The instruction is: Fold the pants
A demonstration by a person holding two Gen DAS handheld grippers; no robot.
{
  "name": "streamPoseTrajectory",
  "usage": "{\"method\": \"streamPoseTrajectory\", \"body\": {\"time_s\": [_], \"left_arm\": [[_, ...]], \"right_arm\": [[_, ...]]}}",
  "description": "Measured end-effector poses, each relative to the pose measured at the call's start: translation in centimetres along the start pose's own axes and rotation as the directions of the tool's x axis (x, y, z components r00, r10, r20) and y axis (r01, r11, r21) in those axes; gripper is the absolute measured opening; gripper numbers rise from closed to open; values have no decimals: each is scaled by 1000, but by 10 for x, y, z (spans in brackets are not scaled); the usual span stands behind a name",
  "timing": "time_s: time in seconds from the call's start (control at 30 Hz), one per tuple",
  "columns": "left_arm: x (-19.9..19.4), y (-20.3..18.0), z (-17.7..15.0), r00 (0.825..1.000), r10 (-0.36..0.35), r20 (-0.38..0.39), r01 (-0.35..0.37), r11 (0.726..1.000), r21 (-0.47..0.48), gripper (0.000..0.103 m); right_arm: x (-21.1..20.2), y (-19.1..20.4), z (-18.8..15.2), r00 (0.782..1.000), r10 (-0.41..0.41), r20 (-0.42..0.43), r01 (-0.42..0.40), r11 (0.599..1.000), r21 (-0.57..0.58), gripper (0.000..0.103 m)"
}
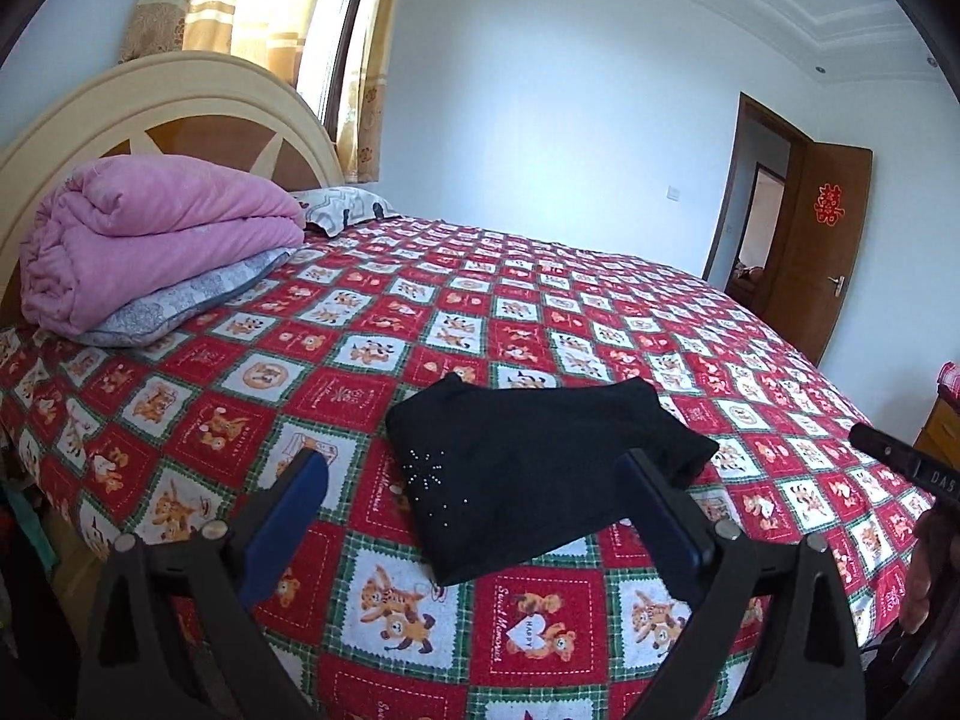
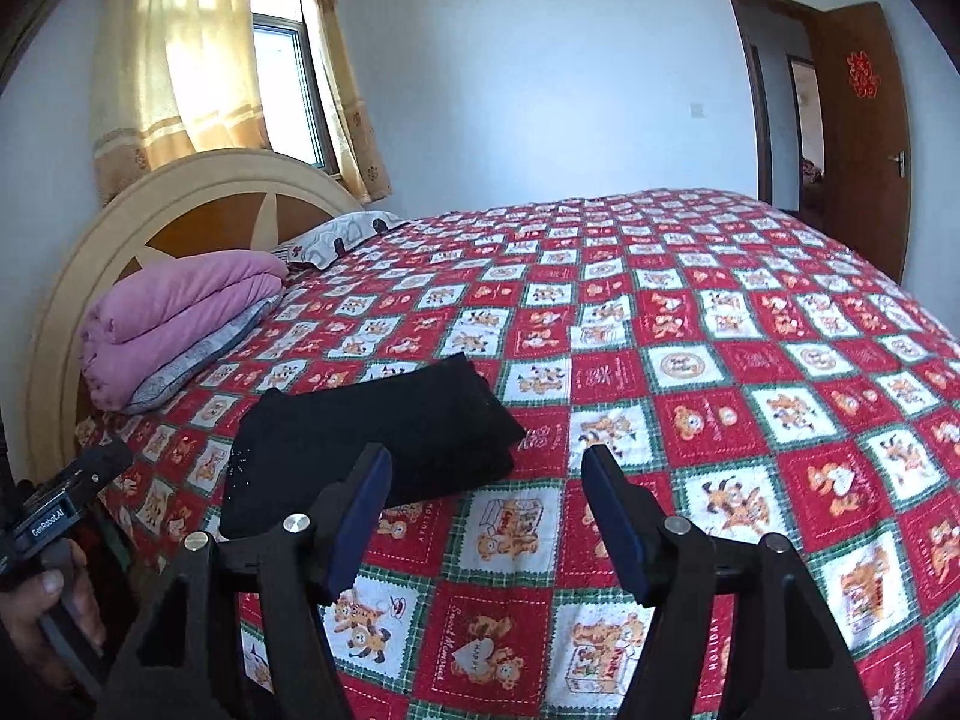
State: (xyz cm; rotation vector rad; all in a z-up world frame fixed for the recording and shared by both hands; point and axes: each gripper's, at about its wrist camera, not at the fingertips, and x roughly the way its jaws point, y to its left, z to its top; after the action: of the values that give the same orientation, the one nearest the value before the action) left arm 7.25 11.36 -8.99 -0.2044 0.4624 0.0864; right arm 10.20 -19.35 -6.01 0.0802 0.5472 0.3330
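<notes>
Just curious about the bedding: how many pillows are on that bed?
2: a grey patterned pillow under the folded pink quilt, and a white patterned pillow by the headboard. Others may be hidden.

On the bed (image 1: 600, 300) lies one folded black pants (image 1: 540, 468), at 6 o'clock. At 9 o'clock are one pink quilt (image 1: 150, 240) and two pillows (image 1: 180, 306). There are two tools: left tool (image 1: 474, 492), right tool (image 2: 486, 492).

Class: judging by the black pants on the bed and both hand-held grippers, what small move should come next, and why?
Probably none beyond drawing back: the black knit pants already lie as a compact folded bundle on the red patchwork bedspread, and both hand-held grippers, left and right, are open and empty.
</notes>
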Motion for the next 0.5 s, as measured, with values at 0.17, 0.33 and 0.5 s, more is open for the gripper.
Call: {"method": "streamPoseTrajectory", "body": {"time_s": [0.17,0.33,0.5], "left_arm": [[-3,-6,-1,1000,-4,5,4,1000,14,99],[-5,-15,-2,1000,-10,8,10,999,37,101],[-8,-20,-1,1000,-16,11,15,999,49,101]], "right_arm": [[-15,-3,9,999,0,34,-1,1000,9,67],[-26,-2,14,998,-26,65,27,1000,-15,67],[-28,-1,15,998,-25,65,27,999,-20,67]]}}
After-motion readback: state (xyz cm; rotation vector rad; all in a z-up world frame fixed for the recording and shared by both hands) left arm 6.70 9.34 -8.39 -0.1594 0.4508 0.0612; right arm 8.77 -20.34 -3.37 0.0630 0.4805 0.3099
